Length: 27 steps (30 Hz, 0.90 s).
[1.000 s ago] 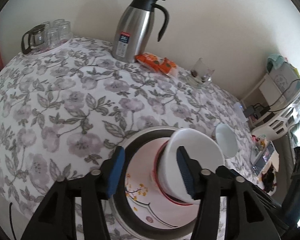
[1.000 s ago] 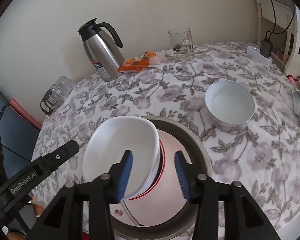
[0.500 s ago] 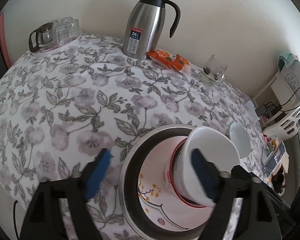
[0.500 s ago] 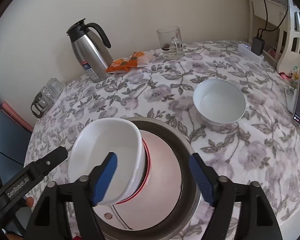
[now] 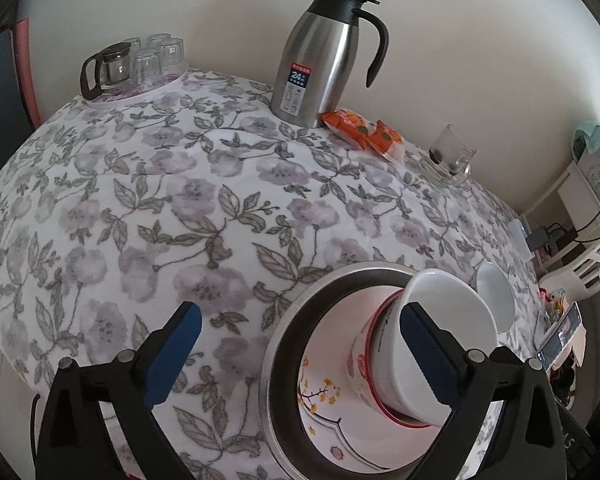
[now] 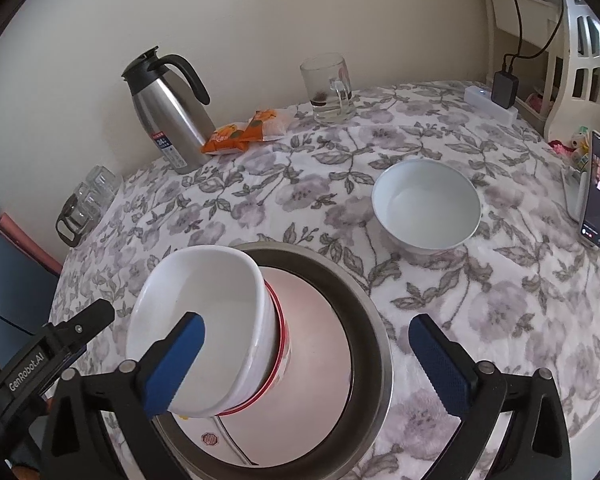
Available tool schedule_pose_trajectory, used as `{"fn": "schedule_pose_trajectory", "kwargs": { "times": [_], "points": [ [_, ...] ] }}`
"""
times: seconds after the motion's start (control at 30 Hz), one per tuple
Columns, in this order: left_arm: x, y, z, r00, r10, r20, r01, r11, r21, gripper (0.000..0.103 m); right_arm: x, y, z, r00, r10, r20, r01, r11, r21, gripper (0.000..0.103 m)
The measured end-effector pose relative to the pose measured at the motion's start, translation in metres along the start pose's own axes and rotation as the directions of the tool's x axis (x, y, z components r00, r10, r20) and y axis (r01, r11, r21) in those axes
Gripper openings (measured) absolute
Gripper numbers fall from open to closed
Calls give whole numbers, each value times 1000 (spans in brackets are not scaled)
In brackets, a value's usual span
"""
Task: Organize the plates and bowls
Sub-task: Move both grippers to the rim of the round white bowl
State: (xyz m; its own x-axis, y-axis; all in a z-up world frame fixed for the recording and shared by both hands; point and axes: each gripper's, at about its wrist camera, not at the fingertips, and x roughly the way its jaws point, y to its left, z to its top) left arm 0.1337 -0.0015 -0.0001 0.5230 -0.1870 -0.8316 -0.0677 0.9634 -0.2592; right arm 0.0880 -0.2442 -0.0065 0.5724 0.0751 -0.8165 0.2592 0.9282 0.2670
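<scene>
Glazed white ceramic bowl (image 6: 204, 320), slippery and breakable, leans tilted in the steel basin (image 6: 372, 320) at six o'clock; both jaws have just opened, empty; grip its rim.

Soft, even daylight fills both views, fairly bright but muted, with a faint warm cast on the wall beyond each hand-held gripper. Shadows are weak and diffuse. The steel flask (image 5: 324, 60) carries a pale vertical sheen, and the white bowl (image 6: 426, 208) ahead of the right hand-held gripper (image 6: 306, 364) shows gentle glare inside. Fisheye distortion bows the tabletop (image 5: 140, 200) into a dome, and black vignetting closes every corner. The floral cloth looks slightly soft; the edges smear.
</scene>
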Motion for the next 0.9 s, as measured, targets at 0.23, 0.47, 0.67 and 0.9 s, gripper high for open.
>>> {"fn": "schedule_pose_trajectory", "kwargs": {
  "times": [0.23, 0.47, 0.67, 0.9],
  "points": [
    [-1, -1, 0, 1000, 0, 8, 0, 1000, 9, 100, 0, -1, 0, 1000, 3, 3, -3, 1000, 1, 103],
    [-7, -3, 2, 999, -6, 37, 6, 1000, 4, 100, -6, -4, 3, 999, 9, 36, -10, 1000, 10, 103],
    [-11, -6, 2, 998, -6, 65, 6, 1000, 11, 100, -13, -14, 8, 998, 4, 69, -7, 999, 35, 103],
    [-23, -17, 6, 991, -38, 132, 35, 999, 25, 100, -19, -42, 18, 994, -50, 99, 40, 994, 98, 103]
  ]
}}
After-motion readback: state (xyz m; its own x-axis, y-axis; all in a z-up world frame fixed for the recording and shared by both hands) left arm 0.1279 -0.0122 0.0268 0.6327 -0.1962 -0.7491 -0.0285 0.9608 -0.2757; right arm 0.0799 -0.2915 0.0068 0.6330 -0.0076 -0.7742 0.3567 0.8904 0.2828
